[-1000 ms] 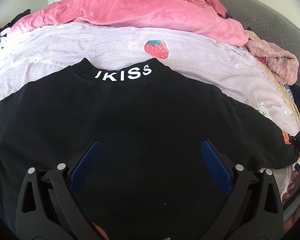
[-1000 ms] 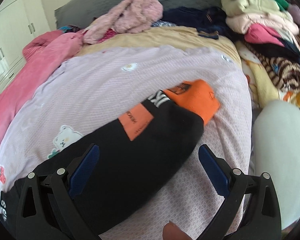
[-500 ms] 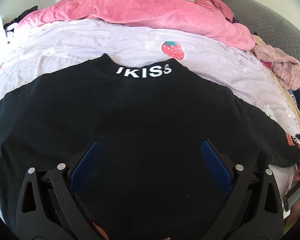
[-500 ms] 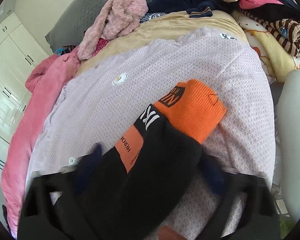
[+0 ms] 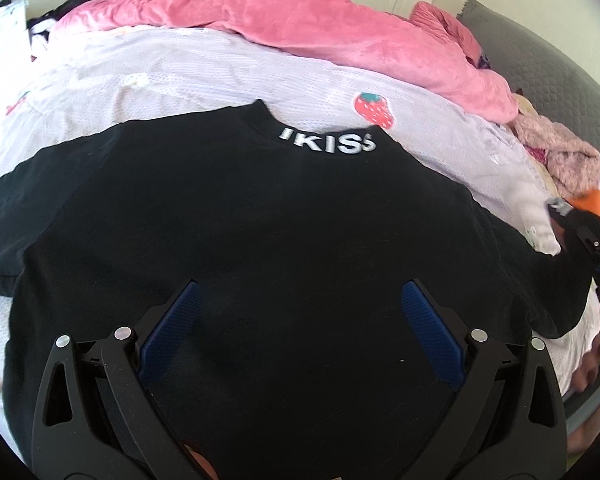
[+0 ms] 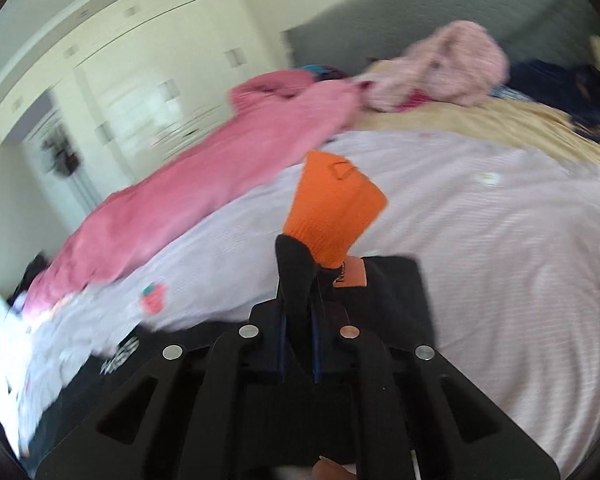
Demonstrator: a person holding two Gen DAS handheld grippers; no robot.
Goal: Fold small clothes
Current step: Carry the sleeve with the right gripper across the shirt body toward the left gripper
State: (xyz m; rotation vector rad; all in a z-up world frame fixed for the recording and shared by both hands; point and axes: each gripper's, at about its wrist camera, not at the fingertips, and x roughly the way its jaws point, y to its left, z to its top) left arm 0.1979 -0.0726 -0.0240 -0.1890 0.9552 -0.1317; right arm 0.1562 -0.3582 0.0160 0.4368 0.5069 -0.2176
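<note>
A black sweatshirt (image 5: pixel 284 232) with white "IKISS" lettering at the collar lies flat, back up, on a lilac sheet (image 5: pixel 204 76). My left gripper (image 5: pixel 298 312) is open and hovers over the shirt's lower middle. My right gripper (image 6: pixel 299 320) is shut on the shirt's right sleeve (image 6: pixel 296 272) just below its orange cuff (image 6: pixel 334 208) and holds it lifted off the sheet (image 6: pixel 500 240). In the left wrist view the right gripper (image 5: pixel 592 240) shows at the far right edge with the orange cuff (image 5: pixel 592 200) above it.
A pink blanket (image 5: pixel 300 28) lies bunched along the far side of the bed. A fluffy pink garment (image 5: pixel 560 156) and a grey headboard (image 5: pixel 560 72) are at the right. White wardrobes (image 6: pixel 120 92) stand behind. Dark navy clothes (image 6: pixel 560 92) lie by the headboard.
My right gripper has closed on the sleeve near the orange cuff and lifted it, swinging toward the shirt body. The left gripper has drifted slightly; the shirt stays flat.
</note>
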